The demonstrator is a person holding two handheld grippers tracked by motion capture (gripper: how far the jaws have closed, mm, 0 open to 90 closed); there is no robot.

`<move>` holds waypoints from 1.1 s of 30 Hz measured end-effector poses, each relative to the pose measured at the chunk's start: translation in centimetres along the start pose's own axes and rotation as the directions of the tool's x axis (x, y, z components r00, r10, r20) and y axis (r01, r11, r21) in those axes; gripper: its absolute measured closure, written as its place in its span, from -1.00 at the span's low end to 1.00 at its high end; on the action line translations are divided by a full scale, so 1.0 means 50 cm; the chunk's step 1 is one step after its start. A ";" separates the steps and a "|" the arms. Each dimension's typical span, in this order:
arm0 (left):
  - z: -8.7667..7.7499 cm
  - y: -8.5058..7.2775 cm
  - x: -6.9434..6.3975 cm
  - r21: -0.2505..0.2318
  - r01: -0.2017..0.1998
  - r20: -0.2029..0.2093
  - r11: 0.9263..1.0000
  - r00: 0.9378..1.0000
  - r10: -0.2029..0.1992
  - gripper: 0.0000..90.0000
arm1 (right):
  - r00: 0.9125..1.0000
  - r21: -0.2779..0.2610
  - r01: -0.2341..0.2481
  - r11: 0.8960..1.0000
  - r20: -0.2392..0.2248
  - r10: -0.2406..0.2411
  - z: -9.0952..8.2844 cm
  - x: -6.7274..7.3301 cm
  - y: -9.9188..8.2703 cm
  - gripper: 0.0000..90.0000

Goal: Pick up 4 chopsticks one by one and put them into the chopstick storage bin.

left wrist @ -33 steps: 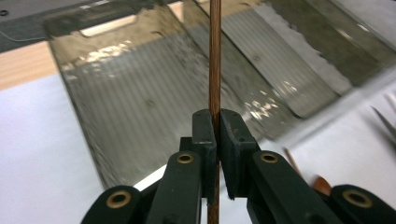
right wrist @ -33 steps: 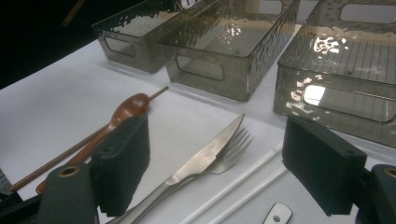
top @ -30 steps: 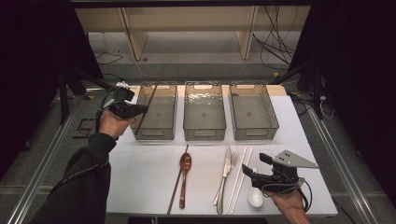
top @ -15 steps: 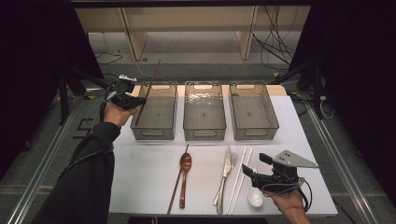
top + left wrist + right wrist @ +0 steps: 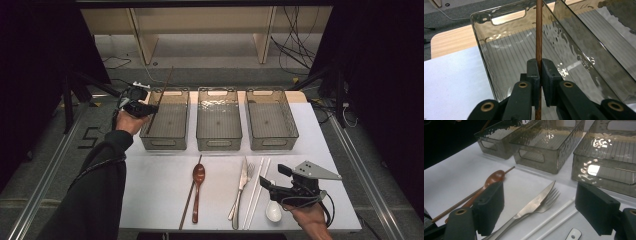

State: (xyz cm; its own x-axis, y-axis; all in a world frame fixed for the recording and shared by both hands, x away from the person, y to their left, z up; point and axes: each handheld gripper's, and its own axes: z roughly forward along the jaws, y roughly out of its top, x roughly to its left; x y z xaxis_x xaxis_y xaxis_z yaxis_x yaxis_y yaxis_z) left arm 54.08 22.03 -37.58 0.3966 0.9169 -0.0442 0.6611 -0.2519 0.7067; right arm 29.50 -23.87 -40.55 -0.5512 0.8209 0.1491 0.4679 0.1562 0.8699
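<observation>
Now: left gripper [image 5: 539, 75] clamps brown chopstick [image 5: 539, 32] over leftmost bin [image 5: 166, 120] | right gripper [image 5: 539, 207] agape above knife [image 5: 529, 207], possibly fork [image 5: 550, 198].

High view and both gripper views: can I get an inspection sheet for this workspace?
Surface: white table, bare at its left.
Job's things: brown chopstick clamped upright over the left bin; two more bins beside it.
Clutter: second brown chopstick, wooden spoon, knife, fork, white chopsticks, white spoon.
Grippers: left hand-held gripper shut on the chopstick; right hand-held gripper open above the cutlery.
Cables: loose wires on the floor behind.
Surroundings: wooden shelf frame, dark curtains.
</observation>
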 end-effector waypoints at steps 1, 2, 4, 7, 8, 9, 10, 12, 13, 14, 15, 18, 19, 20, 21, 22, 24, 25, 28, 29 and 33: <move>0.002 -0.002 0.001 0.002 -0.004 0.000 1.000 1.000 0.004 0.87 | 1.000 0.000 -0.001 1.000 -0.001 0.001 0.001 0.000 0.000 -0.46; 0.005 -0.005 0.002 0.000 0.001 -0.003 1.000 1.000 -0.001 0.87 | 1.000 0.000 0.003 1.000 -0.002 -0.003 0.001 0.000 -0.001 -0.46; 0.012 -0.011 0.004 0.012 0.007 -0.002 1.000 1.000 -0.007 0.87 | 1.000 0.000 0.001 1.000 -0.003 -0.001 0.002 0.001 0.000 -0.46; 0.019 -0.019 0.003 0.024 0.007 -0.005 1.000 1.000 -0.007 0.86 | 1.000 0.003 0.000 1.000 -0.002 0.000 0.002 0.000 0.000 -0.46; 0.020 -0.021 0.003 0.029 0.005 -0.005 1.000 1.000 -0.005 0.87 | 1.000 0.004 -0.001 1.000 -0.001 0.001 0.003 0.000 0.000 -0.46; 0.021 -0.023 0.002 0.028 0.006 -0.005 1.000 1.000 -0.006 0.86 | 1.000 0.003 0.000 1.000 -0.002 0.000 0.003 0.000 0.000 -0.46; 0.022 -0.024 0.002 0.032 0.004 -0.007 0.999 1.000 -0.004 0.86 | 1.000 0.003 0.001 1.000 -0.002 -0.001 0.002 0.001 0.000 -0.46; 0.026 -0.028 0.003 0.043 0.009 -0.008 0.999 1.000 -0.009 0.86 | 1.000 0.001 0.002 1.000 -0.002 -0.002 0.002 0.001 0.000 -0.46; 0.029 -0.030 0.004 0.049 0.012 -0.008 0.999 1.000 -0.012 0.86 | 1.000 0.001 0.002 1.000 -0.003 -0.002 0.002 0.000 0.000 -0.46; 0.030 -0.032 0.005 0.056 0.017 -0.008 0.998 1.000 -0.016 0.85 | 1.000 -0.001 0.000 1.000 -0.002 0.000 0.002 0.000 0.000 -0.46; 0.032 -0.034 0.006 0.052 0.027 -0.011 0.998 1.000 -0.027 0.84 | 1.000 0.000 -0.002 1.000 -0.002 0.002 0.001 0.000 0.000 -0.46; 0.029 -0.037 0.008 0.055 0.075 0.005 0.996 0.997 -0.075 0.69 | 1.000 0.001 -0.002 1.000 -0.001 0.002 0.001 -0.001 0.000 -0.46; 0.025 -0.037 0.007 0.051 0.101 0.016 0.994 0.995 -0.102 0.43 | 1.000 -0.001 -0.002 1.000 -0.001 0.002 0.000 0.000 0.000 -0.46; 0.020 -0.038 0.005 0.057 0.118 0.027 0.991 0.992 -0.120 0.38 | 1.000 -0.001 -0.004 1.000 -0.002 0.004 0.000 -0.001 0.000 -0.46; 0.015 -0.038 0.000 0.061 0.122 0.033 0.991 0.992 -0.124 0.38 | 1.000 -0.001 -0.004 1.000 -0.002 0.004 0.000 -0.001 0.000 -0.46; 0.009 -0.040 -0.005 0.067 0.121 0.036 0.990 0.992 -0.123 0.30 | 1.000 -0.001 -0.004 1.000 -0.001 0.004 0.000 -0.001 0.000 -0.46; -0.003 -0.043 -0.014 0.078 0.123 0.046 0.989 0.991 -0.126 0.07 | 1.000 0.000 -0.006 1.000 0.000 0.006 0.000 -0.001 0.000 -0.46; -0.010 -0.044 -0.018 0.076 0.135 0.057 0.988 0.989 -0.139 0.07 | 1.000 0.000 -0.006 1.000 0.000 0.006 0.000 -0.001 0.000 -0.46; -0.035 -0.049 -0.033 0.072 0.145 0.095 0.987 0.984 -0.151 -0.13 | 1.000 -0.001 -0.004 1.000 0.001 0.004 0.000 -0.001 0.000 -0.46; -0.044 -0.051 -0.038 0.072 0.138 0.105 0.988 0.984 -0.145 -0.18 | 1.000 0.000 -0.005 1.000 0.002 0.005 0.000 -0.001 0.000 -0.46; -0.071 -0.064 -0.061 0.072 0.122 0.121 0.990 0.984 -0.130 -0.34 | 1.000 0.000 -0.003 1.000 0.003 0.003 0.000 -0.001 0.000 -0.46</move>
State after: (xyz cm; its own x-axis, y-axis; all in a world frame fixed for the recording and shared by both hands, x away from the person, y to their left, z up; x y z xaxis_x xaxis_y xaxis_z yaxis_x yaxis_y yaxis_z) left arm 48.50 21.15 -37.20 0.3815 0.8976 -0.2209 0.7487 -0.1599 0.6434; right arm 29.53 -23.90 -40.57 -0.5477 0.8230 0.1506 0.4694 0.1533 0.8696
